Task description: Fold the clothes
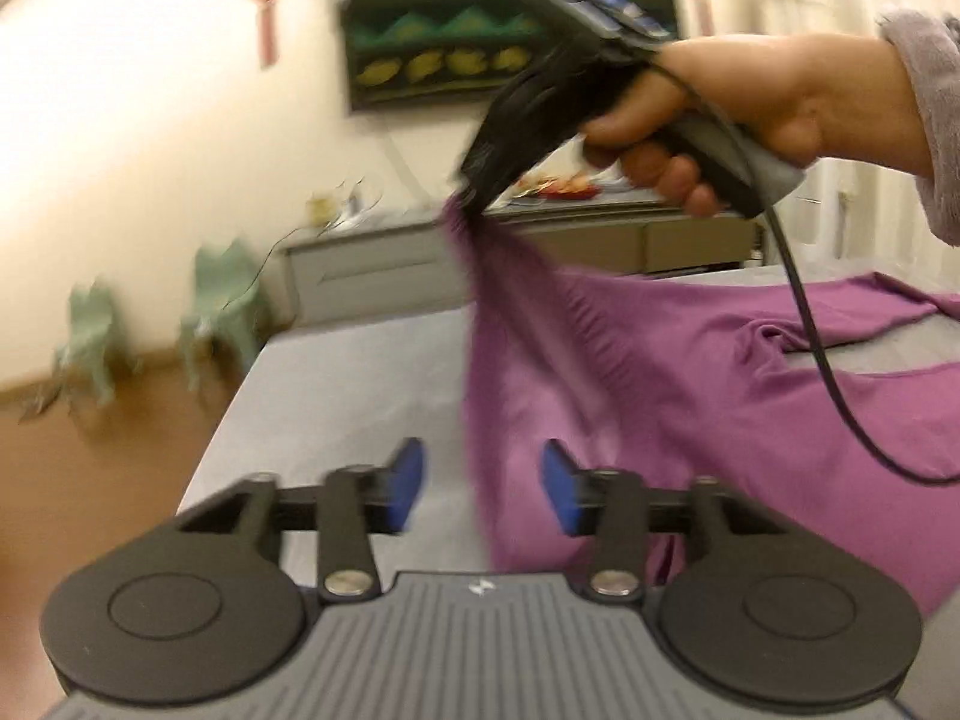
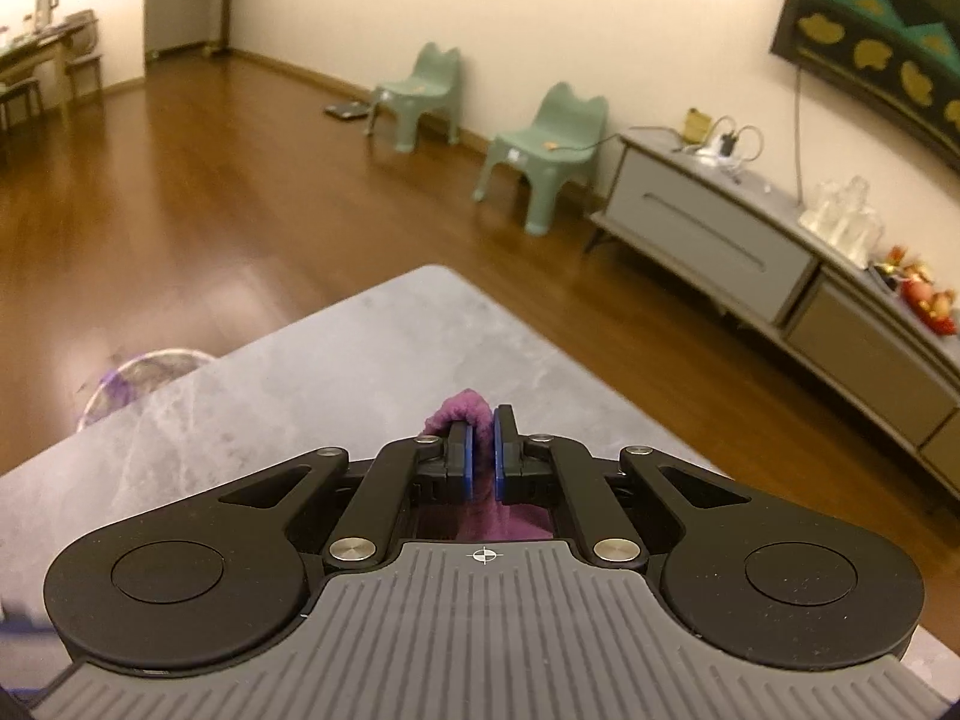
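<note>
The right gripper (image 2: 480, 450) is clamped on a bunched edge of one purple garment (image 1: 690, 372), lifting it above the grey tabletop (image 2: 336, 348). The left gripper (image 1: 483, 489) stands partly open, holding nothing, cloth hanging just beyond its pads. Two green chairs (image 2: 540, 150) stand by the wall.

Counted here are one purple garment (image 1: 690, 372) on one grey table (image 2: 336, 348), two grippers, left (image 1: 483, 489) and right (image 2: 481, 459), one hand (image 1: 738, 108), two green chairs (image 2: 543, 150) by the wall, one grey sideboard (image 2: 720, 234) and one dark wall hanging (image 1: 432, 24).
</note>
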Demonstrator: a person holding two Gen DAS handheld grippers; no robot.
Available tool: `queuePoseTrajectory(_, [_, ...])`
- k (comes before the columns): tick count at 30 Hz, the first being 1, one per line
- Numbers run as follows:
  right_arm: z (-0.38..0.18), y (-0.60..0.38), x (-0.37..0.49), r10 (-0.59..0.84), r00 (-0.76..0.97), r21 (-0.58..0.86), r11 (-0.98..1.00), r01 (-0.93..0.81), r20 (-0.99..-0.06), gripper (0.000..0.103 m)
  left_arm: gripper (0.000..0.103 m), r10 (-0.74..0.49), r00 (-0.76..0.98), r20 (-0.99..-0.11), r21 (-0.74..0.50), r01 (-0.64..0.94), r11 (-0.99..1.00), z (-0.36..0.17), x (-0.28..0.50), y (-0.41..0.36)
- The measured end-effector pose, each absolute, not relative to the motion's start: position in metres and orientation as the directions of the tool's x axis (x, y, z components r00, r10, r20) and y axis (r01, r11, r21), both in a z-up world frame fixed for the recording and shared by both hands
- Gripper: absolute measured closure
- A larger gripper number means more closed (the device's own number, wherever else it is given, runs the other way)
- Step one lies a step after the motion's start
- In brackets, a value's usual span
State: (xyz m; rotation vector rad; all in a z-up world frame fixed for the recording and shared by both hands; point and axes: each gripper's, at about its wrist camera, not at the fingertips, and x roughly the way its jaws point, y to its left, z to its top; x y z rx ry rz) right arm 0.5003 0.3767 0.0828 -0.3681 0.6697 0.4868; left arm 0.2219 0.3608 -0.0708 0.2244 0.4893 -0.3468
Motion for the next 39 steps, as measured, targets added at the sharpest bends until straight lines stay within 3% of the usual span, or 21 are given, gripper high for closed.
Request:
queuePoseTrajectory(2, [0.079,0.378,0.502,0.320,0.660,-0.159,0.814,-0.558,-0.679,0.099,0.056,-0.324,0.793,-0.516,0.148,0.455,0.878,-0.077,0.238,0.342])
queuePoseTrajectory(4, [0.082,0.378,0.502,0.322,0.652,-0.166,0.804,-0.572,-0.687,0.099,0.057,-0.373,0.715,-0.592,0.154,0.554,0.818,-0.094,0.252,0.329])
queuePoseTrajectory(5, [0.083,0.378,0.503,0.323,0.647,-0.169,0.798,-0.578,-0.691,0.099,0.064,-0.384,0.673,-0.632,0.134,0.583,0.801,-0.101,0.259,0.329])
queuePoseTrajectory(6, [0.084,0.378,0.504,0.323,0.646,-0.171,0.796,-0.581,-0.692,0.099,0.093,-0.395,0.629,-0.670,0.112,0.610,0.784,-0.109,0.266,0.329])
queuePoseTrajectory(7, [0.087,0.379,0.507,0.322,0.653,-0.169,0.802,-0.573,-0.686,0.099,0.097,-0.401,0.628,-0.667,0.093,0.605,0.791,-0.107,0.265,0.338])
queuePoseTrajectory(9, [0.091,0.381,0.514,0.324,0.664,-0.153,0.818,-0.555,-0.673,0.099,0.097,-0.414,0.625,-0.662,0.056,0.592,0.804,-0.103,0.262,0.357])
queuePoseTrajectory(11, [0.089,0.379,0.528,0.351,0.667,-0.046,0.865,-0.500,-0.658,0.097,0.097,-0.391,0.684,-0.616,-0.021,0.481,0.876,-0.088,0.255,0.405])
queuePoseTrajectory(12, [0.085,0.377,0.534,0.358,0.669,0.013,0.887,-0.462,-0.652,0.078,0.097,-0.372,0.704,-0.606,-0.054,0.430,0.901,-0.087,0.249,0.424])
queuePoseTrajectory(13, [0.075,0.374,0.540,0.354,0.665,0.069,0.907,-0.415,-0.657,0.048,0.096,-0.352,0.722,-0.596,-0.087,0.377,0.922,-0.086,0.242,0.442])
queuePoseTrajectory(15, [0.057,0.366,0.550,0.358,0.652,0.184,0.929,-0.321,-0.668,0.031,0.096,-0.308,0.737,-0.601,-0.110,0.306,0.946,-0.087,0.232,0.462])
queuePoseTrajectory(20, [0.021,0.327,0.533,0.509,0.592,0.481,0.848,-0.221,-0.625,0.031,0.091,-0.222,0.702,-0.677,-0.035,0.271,0.962,-0.096,0.228,0.453])
queuePoseTrajectory(24, [0.007,0.308,0.519,0.597,0.561,0.569,0.783,-0.252,-0.573,0.026,0.091,-0.156,0.692,-0.705,0.000,0.219,0.976,-0.090,0.229,0.454])
queuePoseTrajectory(29, [0.011,0.313,0.530,0.700,0.595,0.735,0.630,-0.252,-0.396,0.020,0.091,-0.063,0.690,-0.721,0.039,0.132,0.990,-0.078,0.213,0.457])
queuePoseTrajectory(30, [0.014,0.326,0.532,0.683,0.609,0.705,0.657,-0.268,-0.404,0.016,0.092,-0.027,0.681,-0.731,0.065,0.108,0.992,-0.078,0.213,0.459])
queuePoseTrajectory(33, [0.021,0.370,0.524,0.491,0.658,0.396,0.867,-0.303,-0.572,0.021,0.092,0.051,0.671,-0.740,0.114,0.050,0.992,-0.076,0.210,0.466])
queuePoseTrajectory(35, [0.017,0.395,0.513,0.396,0.653,0.191,0.911,-0.364,-0.646,0.030,0.092,0.068,0.697,-0.714,0.118,0.023,0.993,-0.069,0.208,0.468])
queuePoseTrajectory(39, [-0.010,0.419,0.474,0.267,0.663,-0.141,0.858,-0.494,-0.699,0.055,0.090,-0.115,0.781,-0.614,-0.002,0.144,0.990,-0.049,0.205,0.452])
